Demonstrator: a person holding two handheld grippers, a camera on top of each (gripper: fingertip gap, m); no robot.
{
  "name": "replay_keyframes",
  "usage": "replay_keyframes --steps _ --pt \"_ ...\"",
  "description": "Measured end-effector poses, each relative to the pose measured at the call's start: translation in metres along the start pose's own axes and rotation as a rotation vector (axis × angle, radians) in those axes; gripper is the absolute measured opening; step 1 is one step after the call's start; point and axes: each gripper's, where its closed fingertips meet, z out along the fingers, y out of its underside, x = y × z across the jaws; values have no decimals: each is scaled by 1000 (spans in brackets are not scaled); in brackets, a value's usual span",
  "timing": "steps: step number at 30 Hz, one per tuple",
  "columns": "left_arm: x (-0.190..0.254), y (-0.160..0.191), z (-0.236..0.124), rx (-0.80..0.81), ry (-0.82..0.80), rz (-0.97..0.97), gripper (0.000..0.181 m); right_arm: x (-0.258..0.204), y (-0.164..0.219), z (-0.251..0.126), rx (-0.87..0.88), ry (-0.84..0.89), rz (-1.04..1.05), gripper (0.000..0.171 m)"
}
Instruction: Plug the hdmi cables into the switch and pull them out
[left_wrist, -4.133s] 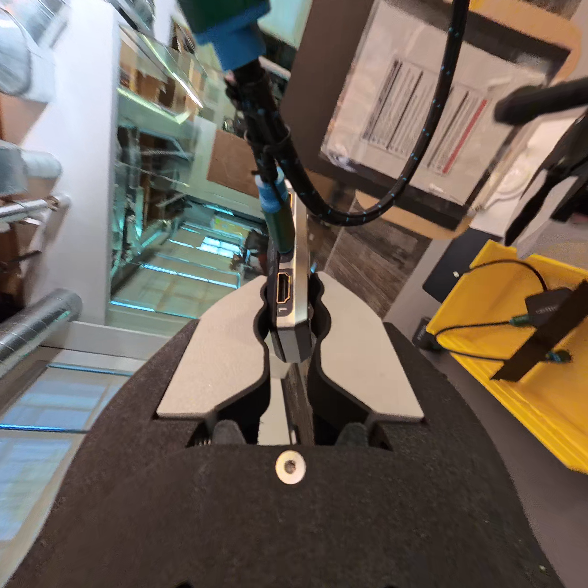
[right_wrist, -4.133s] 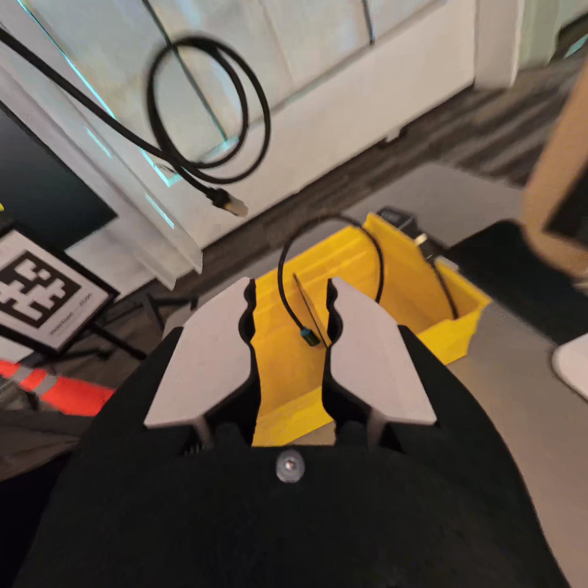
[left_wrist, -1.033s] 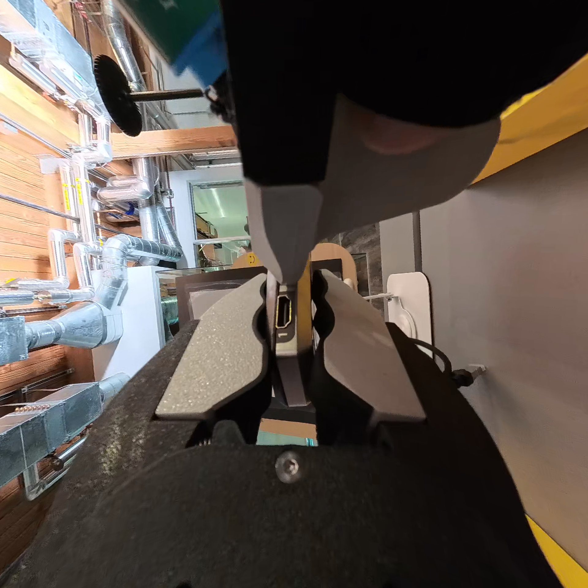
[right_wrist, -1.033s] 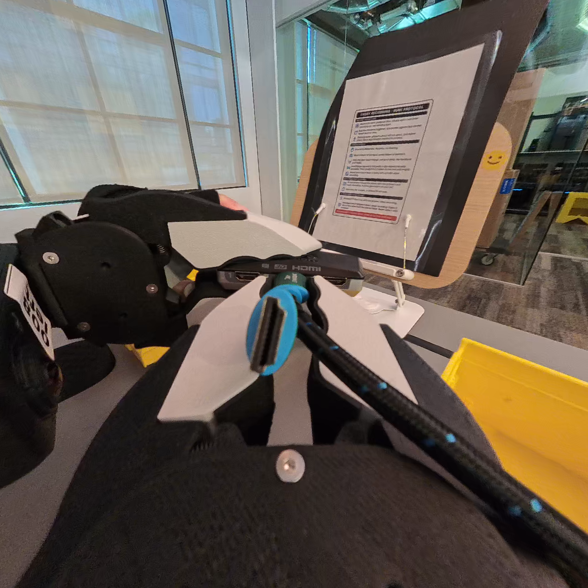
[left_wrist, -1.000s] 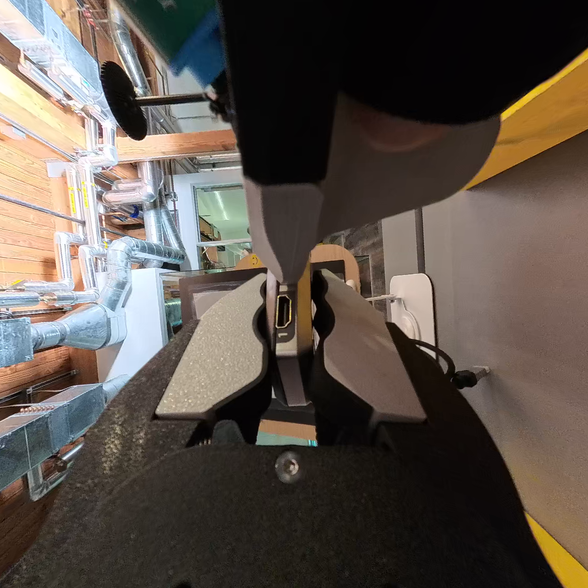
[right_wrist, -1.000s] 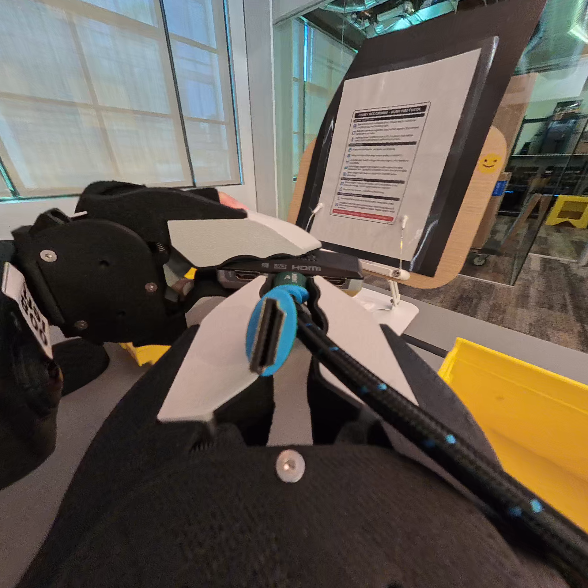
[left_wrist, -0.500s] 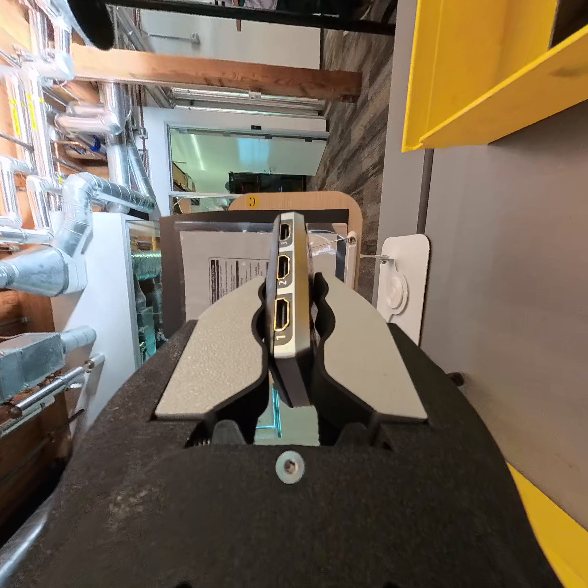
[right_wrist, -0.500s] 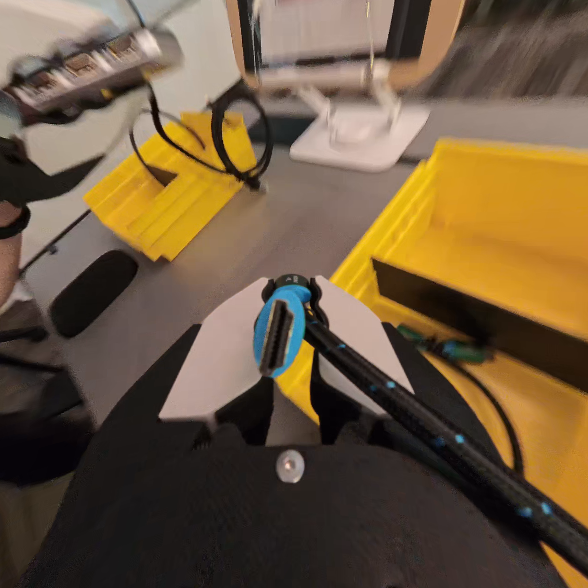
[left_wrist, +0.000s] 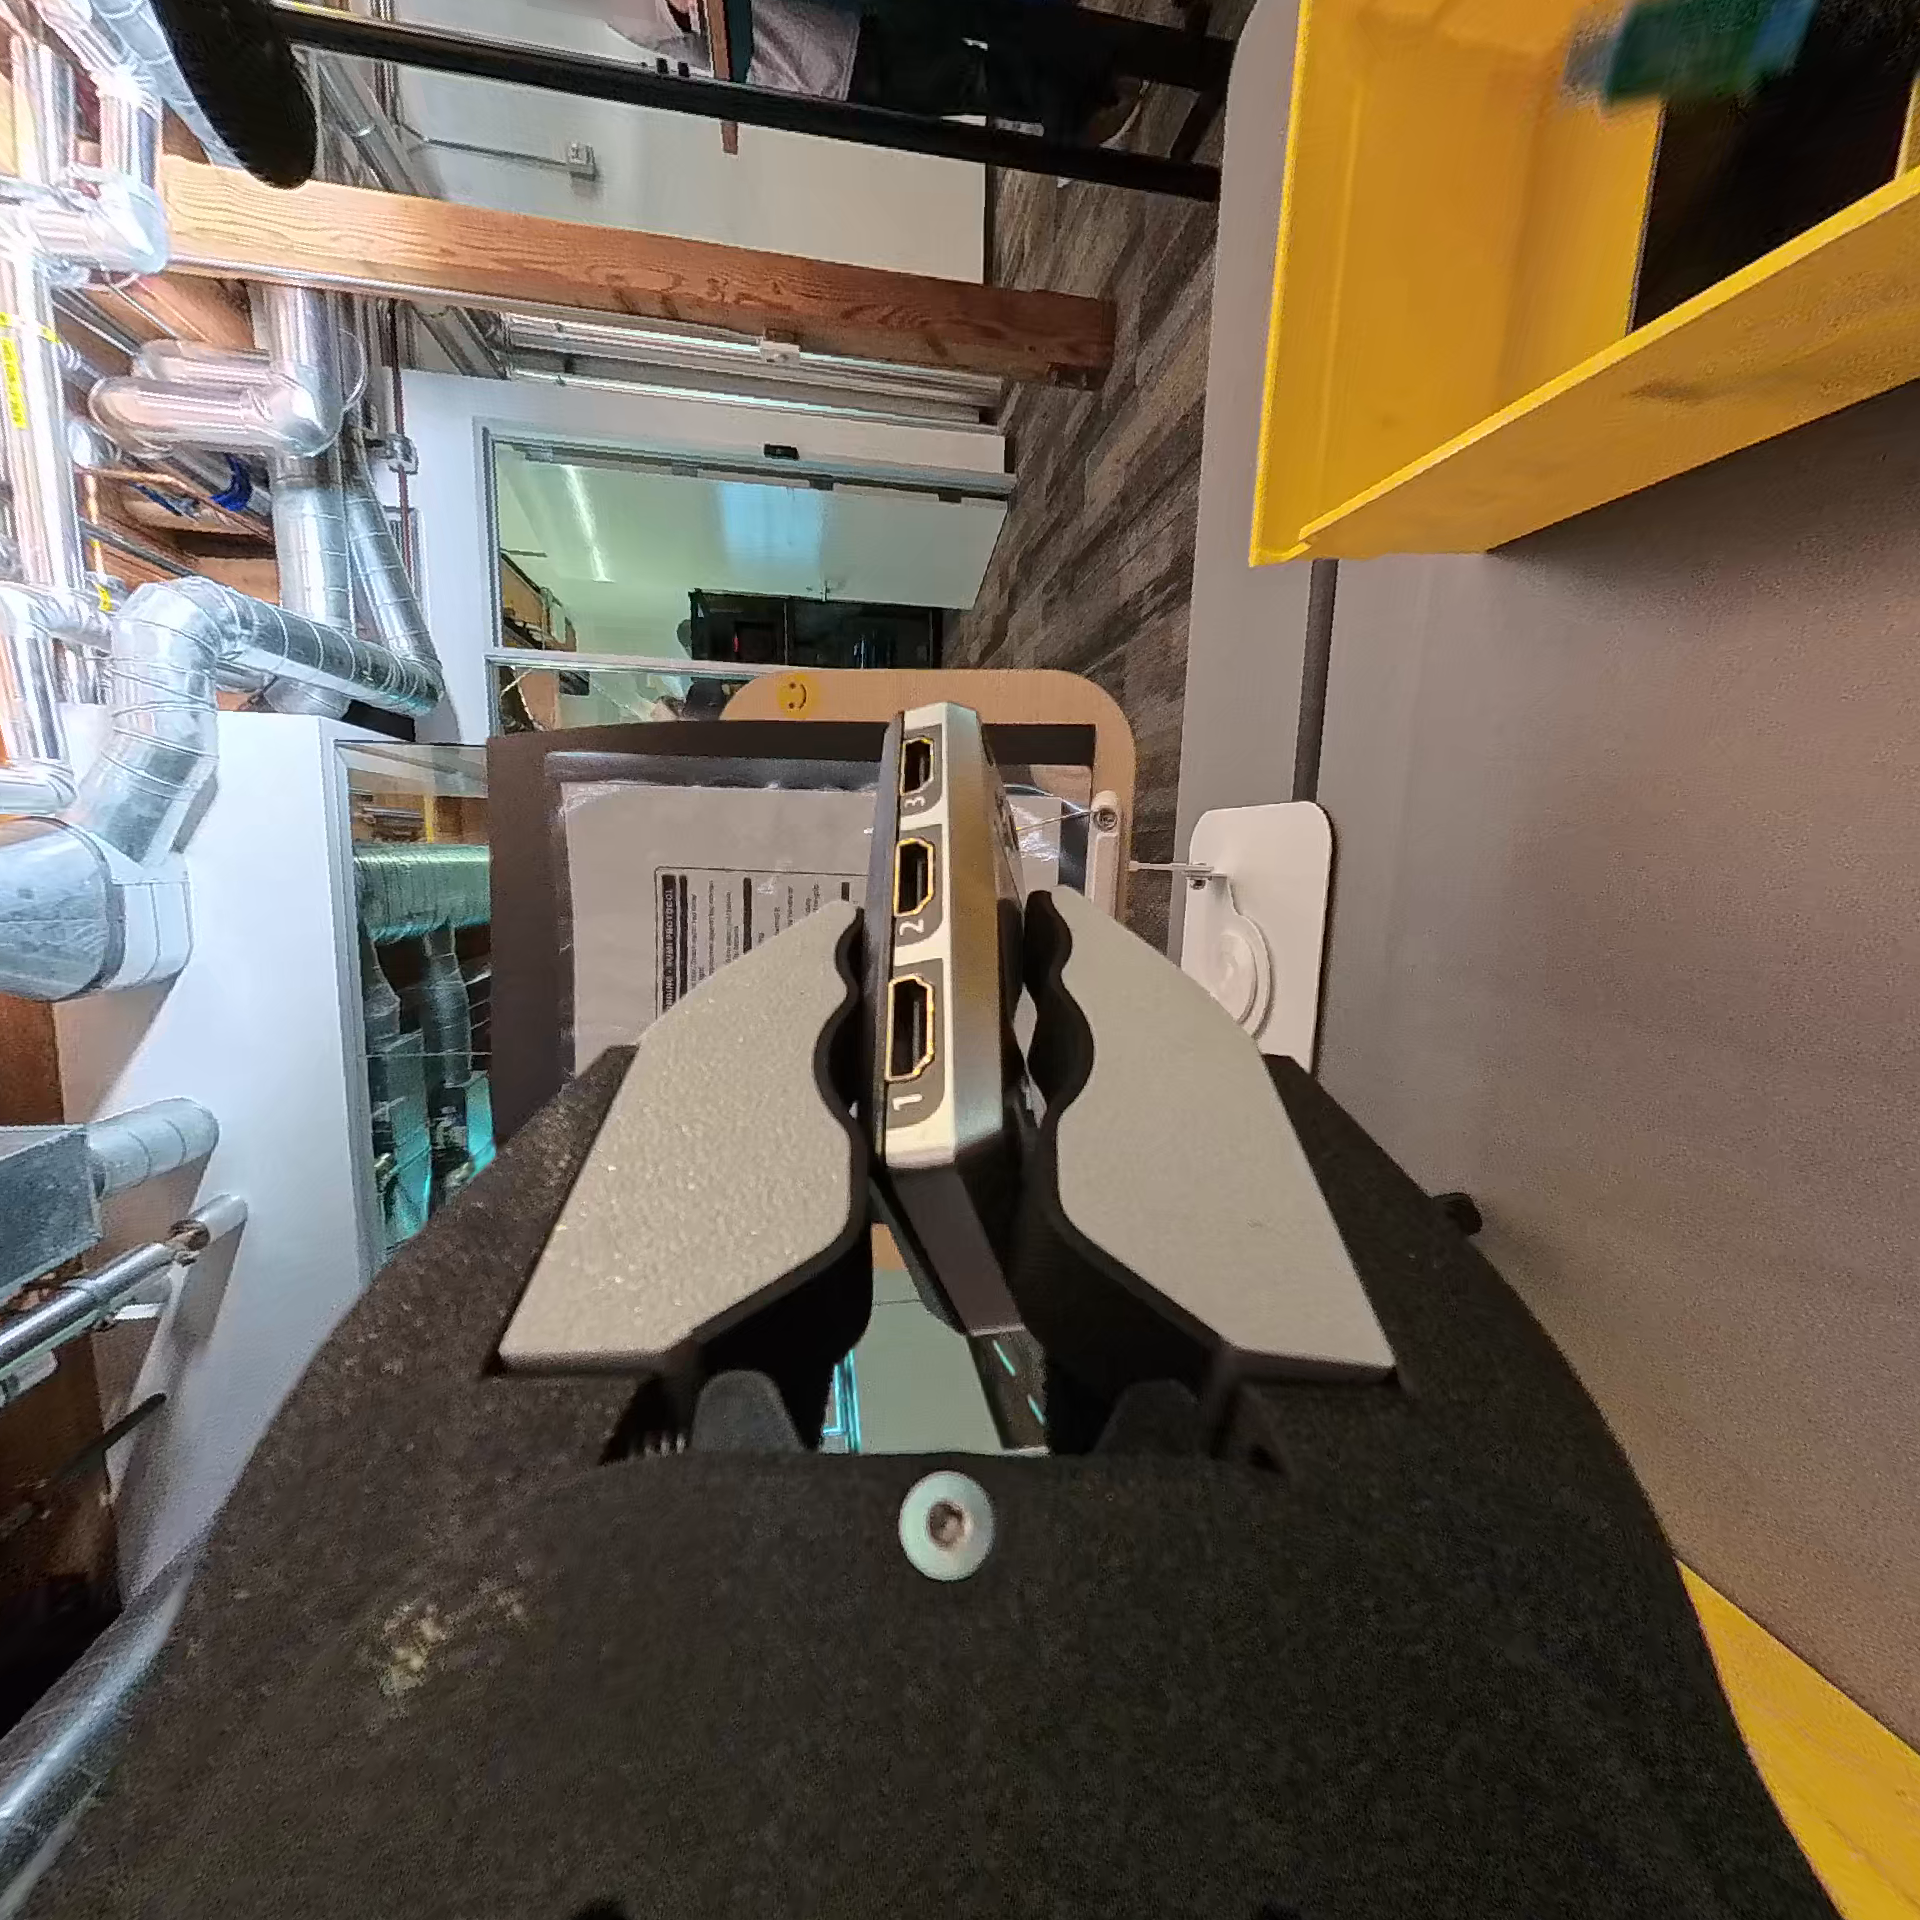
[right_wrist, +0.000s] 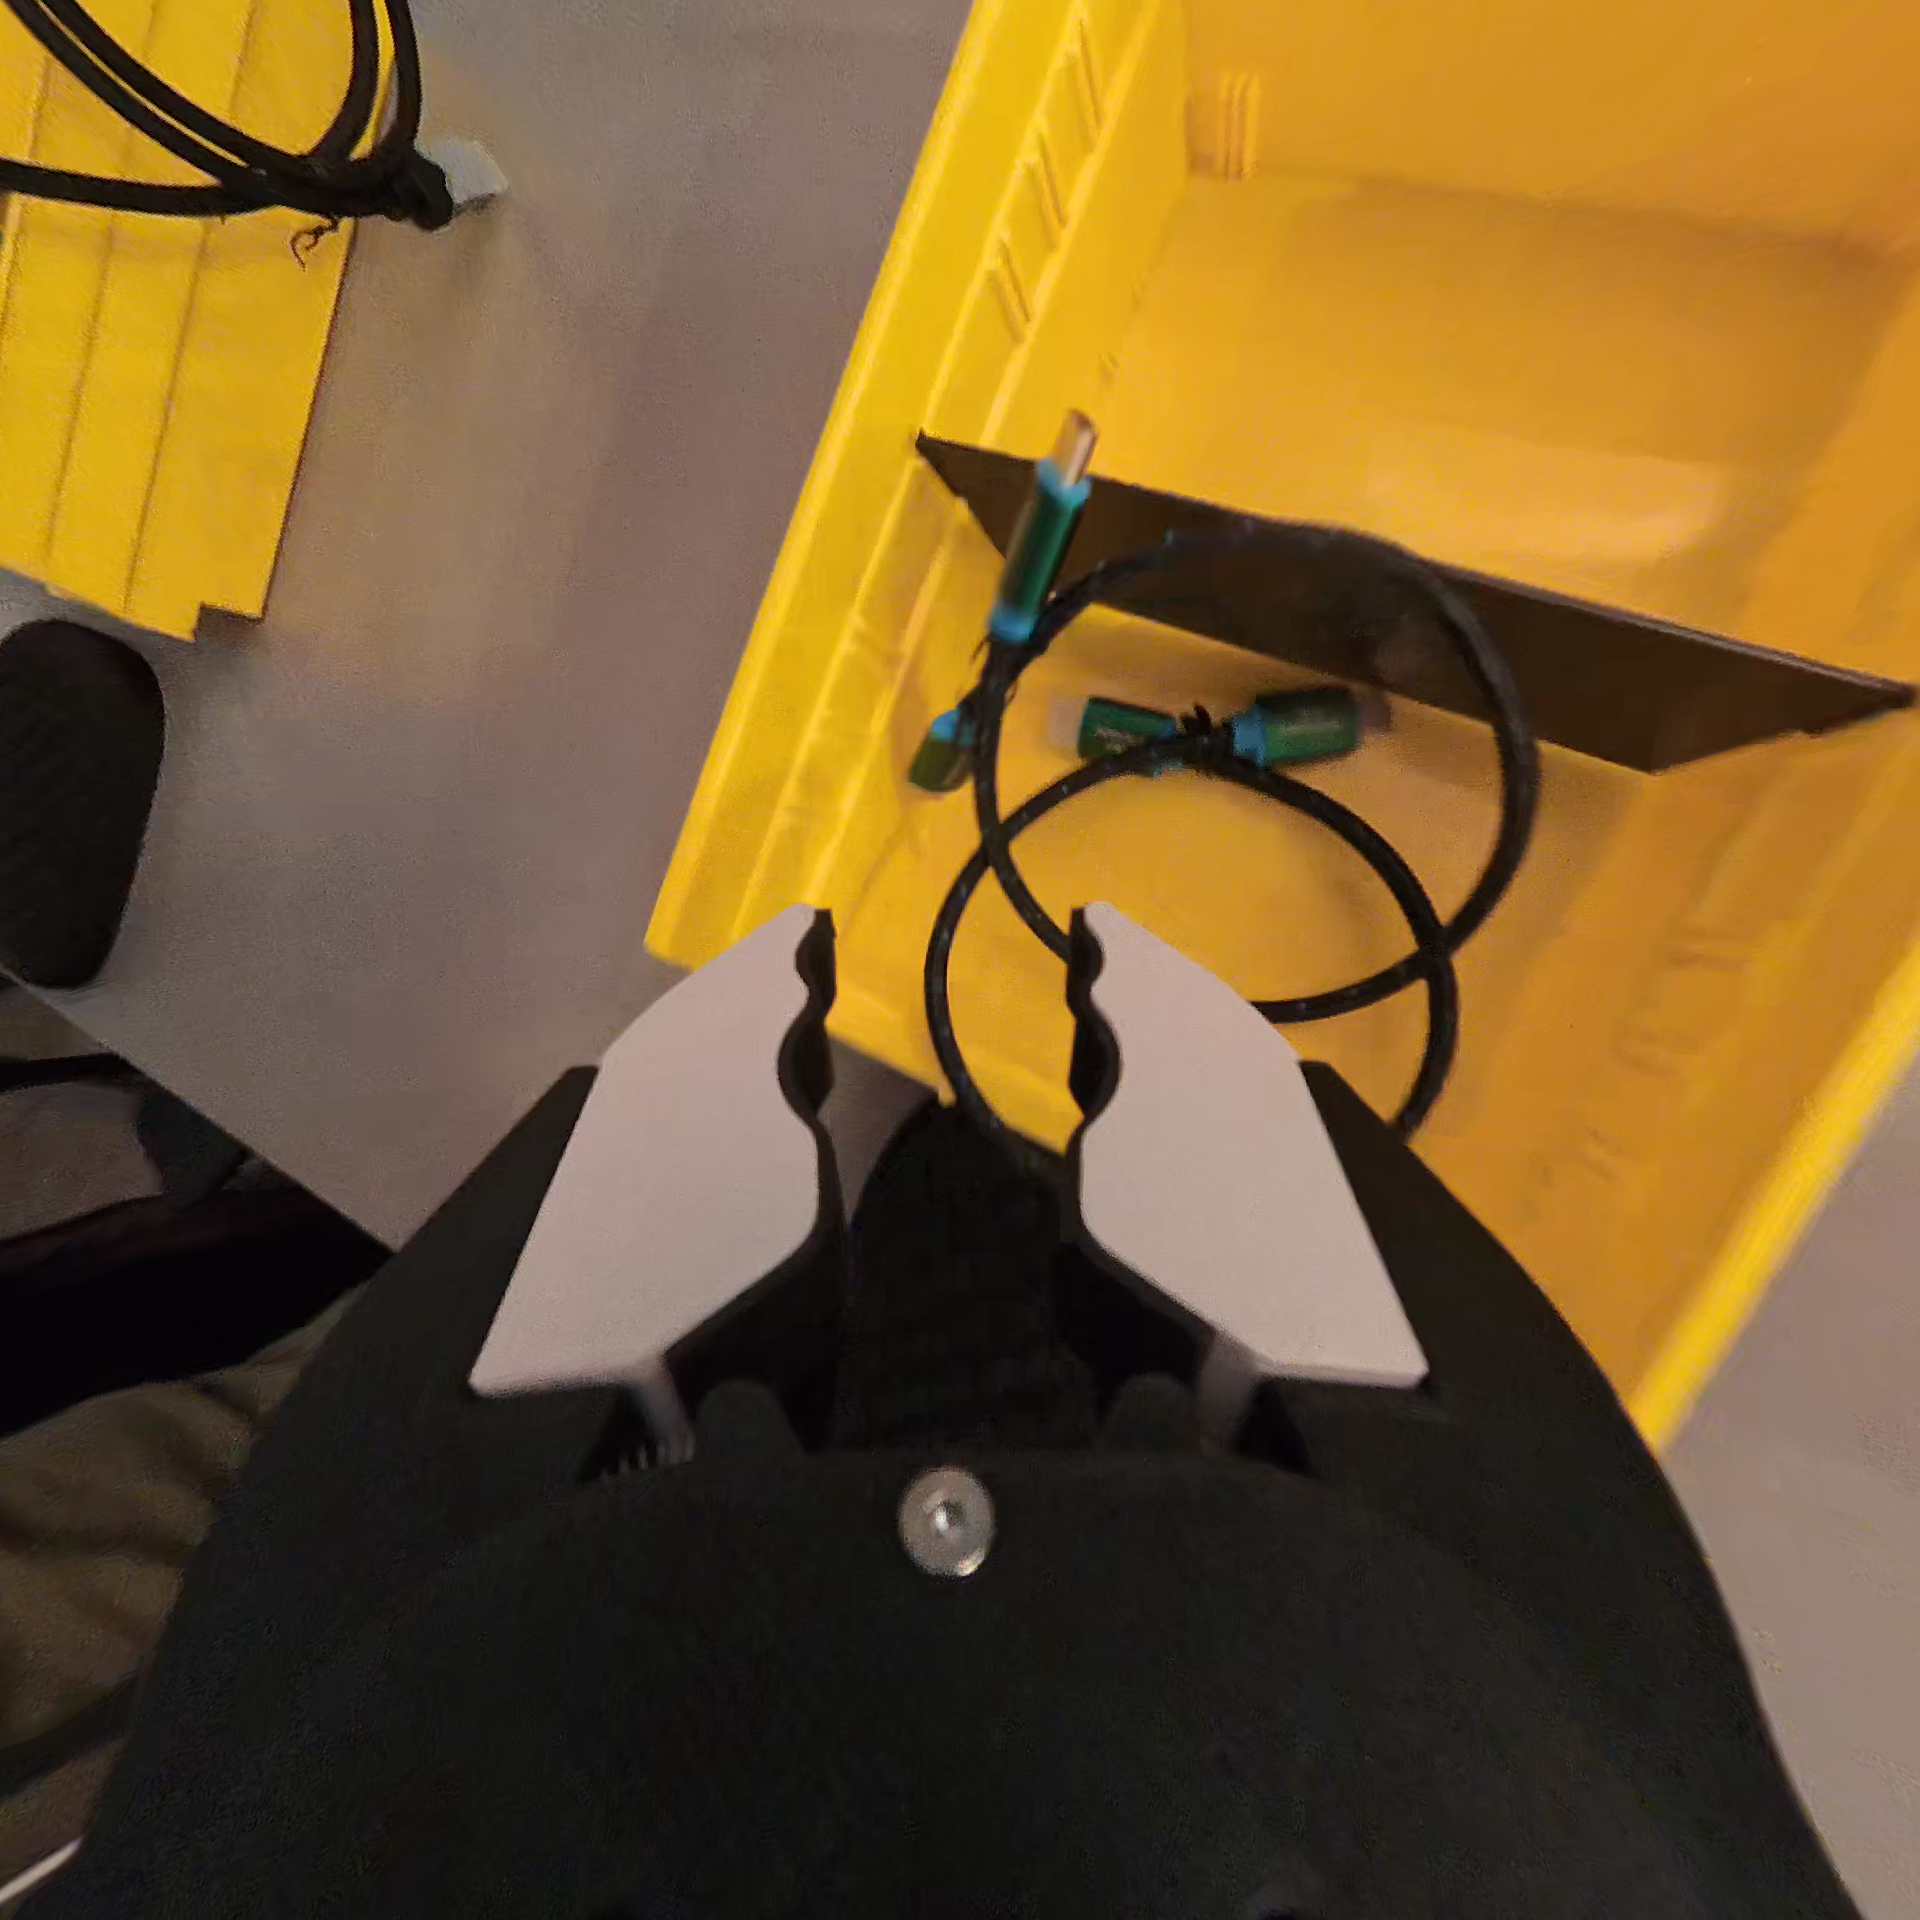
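Observation:
My left gripper (left_wrist: 940, 914) is shut on the grey HDMI switch (left_wrist: 940, 935), held on edge in the air with its three empty gold ports facing me. My right gripper (right_wrist: 948, 925) is open and empty above the near corner of a yellow bin (right_wrist: 1558, 935). In the bin lie black braided HDMI cables (right_wrist: 1205, 769) with green-and-blue plugs; one plug (right_wrist: 1044, 530) points up against the black divider (right_wrist: 1455, 644). A blurred green-and-blue plug (left_wrist: 1683, 47) shows at the top right of the left wrist view.
A flat yellow part (right_wrist: 156, 343) lies at the left with a black cable (right_wrist: 260, 156) looped over it. A dark pad (right_wrist: 62, 800) sits at the left edge. A white stand (left_wrist: 1257, 914) with an instruction sheet (left_wrist: 717, 904) is beyond the switch on the grey table (right_wrist: 499, 582). Left tips to right tips: about 25 cm.
My right gripper swung from the switch down over the yellow bin, opened and let go of the blue-tipped cable, which now lies in the bin. The left gripper kept hold of the switch.

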Motion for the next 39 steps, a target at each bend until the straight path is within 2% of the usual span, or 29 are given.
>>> replay_keyframes --steps 1,5,9,11,13,16,19,21,25,28,33,39 --pt "-2 0 -3 7 -2 -8 28 -3 1 -15 22 25 -25 44" --pt "-8 -10 -11 64 12 -39 28 -49 -34 -70 353 -1 -295 44" --pt "-11 -37 -23 202 95 -104 28 -142 -71 -109 862 -159 -756 47" --pt "-14 -49 -31 266 142 -122 28 -165 -79 -114 1038 -84 -954 50" --pt "-15 -58 -39 313 184 -114 28 -179 -86 -114 1142 45 -1118 55" --pt "-13 -66 -50 363 255 -99 27 -204 -86 -98 1071 88 -1323 50" --pt "-6 -72 -63 423 325 -56 27 -215 -86 -83 938 115 -1472 35" --pt "-3 -71 -67 447 344 -37 27 -220 -78 -76 841 65 -1543 25" --pt "-7 -62 -68 424 337 -74 30 -221 -78 -73 724 31 -1520 21" --pt "-36 -37 -69 345 226 -153 51 -211 -94 -74 694 93 -1521 21" --pt "-84 26 -95 268 61 -334 52 -182 -143 -115 674 219 -1457 20" --pt "-73 106 -122 88 13 -357 46 -148 -191 -201 735 303 -1331 20"
